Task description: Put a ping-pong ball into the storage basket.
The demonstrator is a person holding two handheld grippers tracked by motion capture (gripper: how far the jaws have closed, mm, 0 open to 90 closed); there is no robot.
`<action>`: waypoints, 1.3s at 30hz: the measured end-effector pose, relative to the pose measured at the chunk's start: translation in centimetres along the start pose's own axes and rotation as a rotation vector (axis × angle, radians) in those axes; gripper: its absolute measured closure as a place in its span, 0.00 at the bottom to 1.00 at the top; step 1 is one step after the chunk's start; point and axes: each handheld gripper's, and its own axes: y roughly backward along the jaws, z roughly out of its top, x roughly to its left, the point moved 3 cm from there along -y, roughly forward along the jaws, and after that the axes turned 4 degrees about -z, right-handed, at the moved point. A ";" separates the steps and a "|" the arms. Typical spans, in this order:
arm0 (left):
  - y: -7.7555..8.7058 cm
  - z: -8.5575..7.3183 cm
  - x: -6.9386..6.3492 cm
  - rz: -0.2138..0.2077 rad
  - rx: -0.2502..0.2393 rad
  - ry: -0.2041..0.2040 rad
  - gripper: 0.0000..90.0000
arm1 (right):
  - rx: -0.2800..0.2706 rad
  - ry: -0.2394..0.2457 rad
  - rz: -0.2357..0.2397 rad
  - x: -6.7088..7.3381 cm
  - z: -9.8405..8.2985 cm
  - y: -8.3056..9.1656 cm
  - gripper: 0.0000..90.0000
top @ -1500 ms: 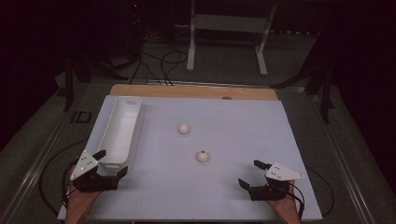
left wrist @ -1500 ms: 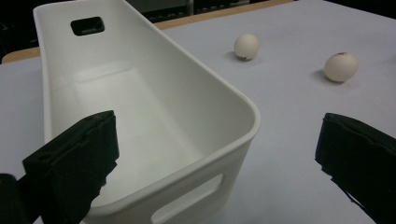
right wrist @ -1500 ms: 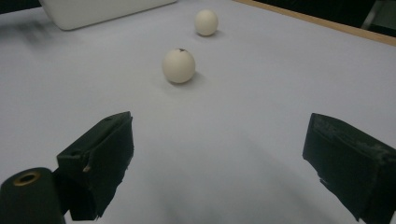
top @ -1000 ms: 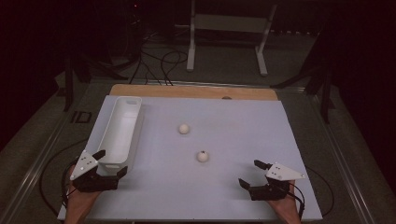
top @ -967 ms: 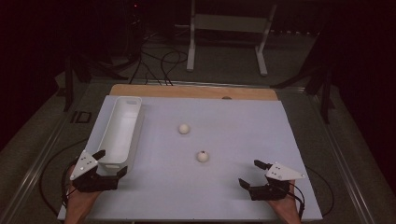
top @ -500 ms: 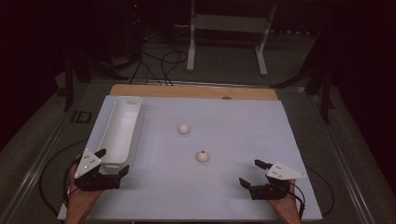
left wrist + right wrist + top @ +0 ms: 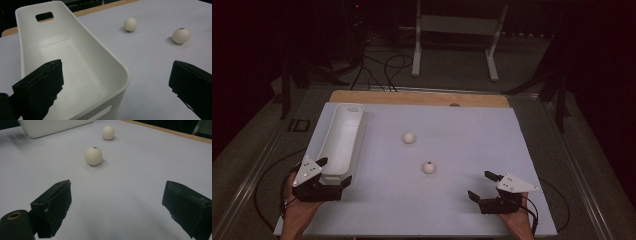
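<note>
High view: left gripper sits at the near end of the white bin, jaws spread wide, one over the bin's inside and one outside its near right corner, holding nothing. Right gripper at the near right of the white table, jaws also spread and empty. Near egg and far egg lie mid-table, well apart. Left gripper view adds the bin's far handle slot and bare inside. Right gripper view shows a dark spot on top of the near egg.

A dim lab: a white-topped table, floor cables and a metal stand.
</note>
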 end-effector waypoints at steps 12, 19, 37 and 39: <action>-0.1 1.3 -0.3 -0.012 0.026 -0.018 0.00 | 0.003 0.002 -0.001 0.0 0.0 0.0 0.09; -0.2 2.3 -0.7 -0.022 0.031 -0.028 0.00 | 0.004 0.000 -0.001 -0.1 0.0 0.0 0.09; -1.4 3.8 -1.2 -0.042 0.071 -0.046 0.00 | 0.010 0.000 -0.002 -0.2 -0.1 -0.1 0.09; -1.5 3.8 -1.3 -0.044 0.078 -0.049 0.00 | 0.010 0.000 -0.002 -0.2 -0.1 -0.1 0.09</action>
